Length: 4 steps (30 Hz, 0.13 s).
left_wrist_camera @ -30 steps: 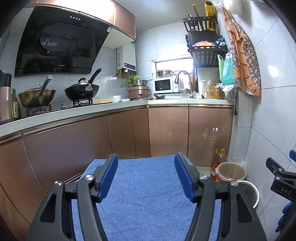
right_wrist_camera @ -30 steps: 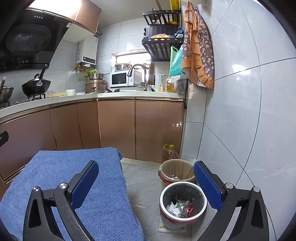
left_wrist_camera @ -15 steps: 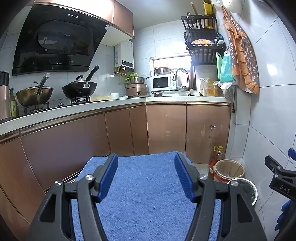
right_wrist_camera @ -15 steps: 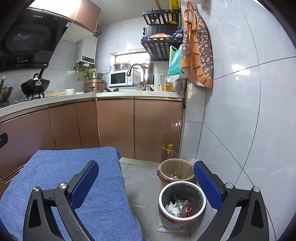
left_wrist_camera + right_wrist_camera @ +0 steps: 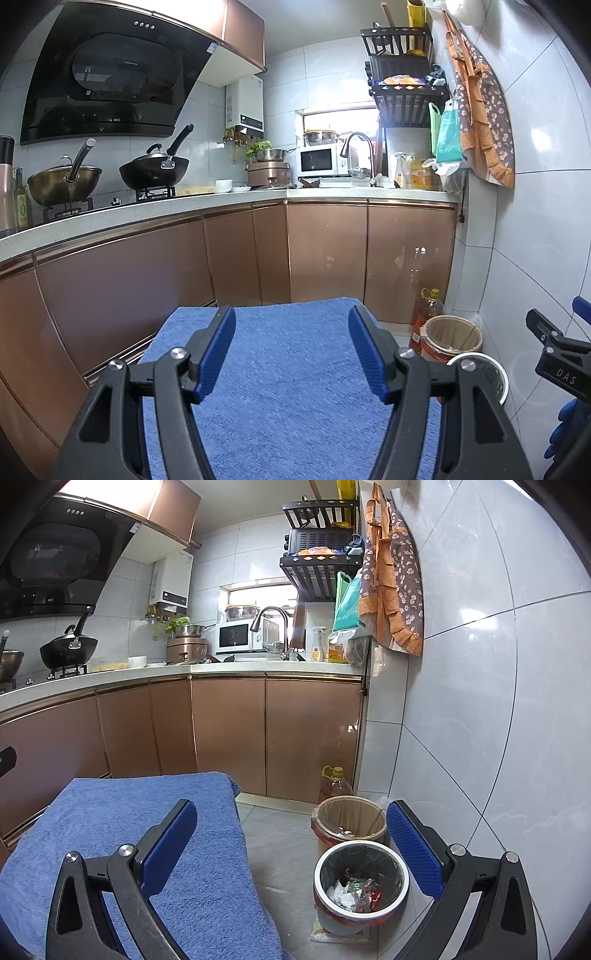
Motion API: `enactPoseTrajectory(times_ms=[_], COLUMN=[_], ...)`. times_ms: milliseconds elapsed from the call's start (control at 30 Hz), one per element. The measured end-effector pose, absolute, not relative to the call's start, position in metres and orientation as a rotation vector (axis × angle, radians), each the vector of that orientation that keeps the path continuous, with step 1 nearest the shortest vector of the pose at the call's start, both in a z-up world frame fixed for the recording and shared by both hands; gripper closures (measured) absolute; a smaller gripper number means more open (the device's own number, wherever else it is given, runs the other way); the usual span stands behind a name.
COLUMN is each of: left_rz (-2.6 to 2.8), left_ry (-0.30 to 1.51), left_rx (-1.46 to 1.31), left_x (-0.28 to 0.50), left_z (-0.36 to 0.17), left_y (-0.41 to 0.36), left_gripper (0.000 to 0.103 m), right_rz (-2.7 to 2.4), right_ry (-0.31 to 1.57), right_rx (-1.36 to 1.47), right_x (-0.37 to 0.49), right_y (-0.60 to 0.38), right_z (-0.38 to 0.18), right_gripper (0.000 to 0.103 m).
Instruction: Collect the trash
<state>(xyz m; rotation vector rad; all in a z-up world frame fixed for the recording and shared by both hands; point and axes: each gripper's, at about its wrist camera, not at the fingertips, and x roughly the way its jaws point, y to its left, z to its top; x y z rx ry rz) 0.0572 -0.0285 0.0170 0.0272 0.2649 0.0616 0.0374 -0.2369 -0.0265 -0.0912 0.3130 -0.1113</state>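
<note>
A round bin with a white rim (image 5: 361, 880) stands on the floor at the right and holds crumpled wrappers and paper (image 5: 356, 890). Its rim also shows in the left wrist view (image 5: 489, 373). Behind it stands a second bin lined with a tan bag (image 5: 349, 821), also seen in the left wrist view (image 5: 452, 334). My left gripper (image 5: 291, 349) is open and empty above a blue towel (image 5: 291, 387). My right gripper (image 5: 291, 849) is open wide and empty, between the towel's edge (image 5: 147, 812) and the bins.
An oil bottle (image 5: 334, 784) stands behind the bins against brown cabinets (image 5: 229, 734). The tiled wall (image 5: 480, 720) runs close on the right. The counter (image 5: 184, 206) carries woks, a microwave and a sink. Grey floor (image 5: 280, 834) lies between towel and bins.
Both views have tilted slightly upward, so the towel and bins sit a little lower in frame. Both grippers stay open and empty.
</note>
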Motion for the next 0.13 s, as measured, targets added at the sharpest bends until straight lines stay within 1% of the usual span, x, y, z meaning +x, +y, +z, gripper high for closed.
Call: enactPoseTrajectory(times_ms=[133], left_rz=[0.056], left_ry=[0.268], left_rx=[0.026], left_x=[0.0571], left_z=[0.0161], left_y=[-0.0292], left_gripper=[0.041], right_rz=[-0.112], right_ry=[0.311], right_rx=[-0.088], right_x=[0.0369], right_y=[-0.239], right_z=[-0.0272], right_gripper=[0.0])
